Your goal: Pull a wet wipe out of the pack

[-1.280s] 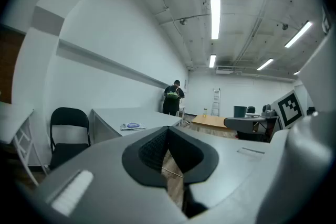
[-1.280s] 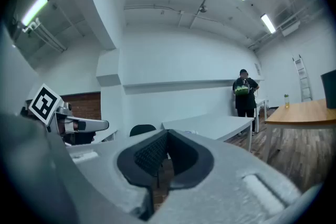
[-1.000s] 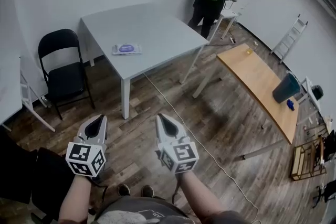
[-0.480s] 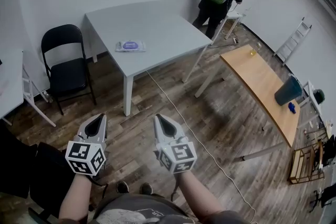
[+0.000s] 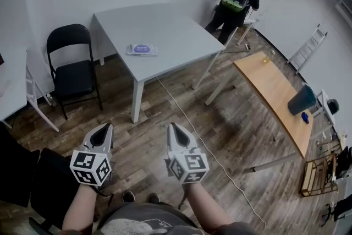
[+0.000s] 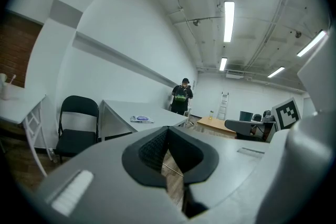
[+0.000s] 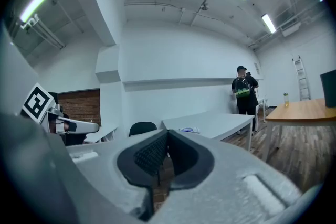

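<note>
Head view: our left hand-held gripper and right hand-held gripper are both closed and empty. Well ahead of both, the wet wipe pack lies flat on the grey tabletop, long axis crosswise, neither clearly nearer.

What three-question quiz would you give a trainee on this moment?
1. What lies on the grey table?
2. The left tongs and right tongs are: A both shut and empty; B both open; C one open, one shut.
3. True or false: a black chair stands beside the grey table.
Key: 1 the wet wipe pack; 2 A; 3 true.
</note>
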### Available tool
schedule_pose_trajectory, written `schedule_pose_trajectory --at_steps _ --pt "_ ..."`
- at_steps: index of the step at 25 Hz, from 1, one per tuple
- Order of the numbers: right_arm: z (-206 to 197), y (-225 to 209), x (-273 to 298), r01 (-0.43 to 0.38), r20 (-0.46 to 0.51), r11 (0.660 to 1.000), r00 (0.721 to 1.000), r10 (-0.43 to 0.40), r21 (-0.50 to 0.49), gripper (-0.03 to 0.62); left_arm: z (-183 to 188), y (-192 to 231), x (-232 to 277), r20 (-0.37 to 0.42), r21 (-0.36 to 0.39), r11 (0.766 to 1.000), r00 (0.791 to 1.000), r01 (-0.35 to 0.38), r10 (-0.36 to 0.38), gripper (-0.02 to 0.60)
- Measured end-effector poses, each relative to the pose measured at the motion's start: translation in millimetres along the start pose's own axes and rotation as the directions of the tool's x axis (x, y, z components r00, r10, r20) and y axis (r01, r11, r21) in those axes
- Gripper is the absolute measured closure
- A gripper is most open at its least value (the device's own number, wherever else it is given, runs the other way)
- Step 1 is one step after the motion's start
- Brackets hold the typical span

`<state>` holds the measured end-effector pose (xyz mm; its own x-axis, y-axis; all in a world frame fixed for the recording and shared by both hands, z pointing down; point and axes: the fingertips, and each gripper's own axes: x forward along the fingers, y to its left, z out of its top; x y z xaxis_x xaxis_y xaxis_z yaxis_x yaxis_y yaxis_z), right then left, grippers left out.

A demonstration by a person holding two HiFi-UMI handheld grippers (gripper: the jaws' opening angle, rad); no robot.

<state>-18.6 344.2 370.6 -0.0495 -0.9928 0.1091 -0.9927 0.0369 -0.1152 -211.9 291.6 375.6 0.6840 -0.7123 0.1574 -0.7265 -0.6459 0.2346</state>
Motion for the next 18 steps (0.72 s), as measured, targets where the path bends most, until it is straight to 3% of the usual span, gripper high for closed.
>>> schedule_pose_trajectory --at_steps 10,18 --pt "-14.5 15.4 -5.8 0.053 -0.002 0.999 0.999 -0.053 -0.007 0.605 -10.3 23.3 -6.9 -0.022 -0.034 0.998 0.998 0.057 -0.058 0.563" --pt "-19.3 -11.5 -3.4 0.116 -0.017 0.993 0.993 -0.116 0.011 0.605 -15.4 27.4 5.9 -0.038 -0.035 0.997 0.997 0.07 -0.072 0.563"
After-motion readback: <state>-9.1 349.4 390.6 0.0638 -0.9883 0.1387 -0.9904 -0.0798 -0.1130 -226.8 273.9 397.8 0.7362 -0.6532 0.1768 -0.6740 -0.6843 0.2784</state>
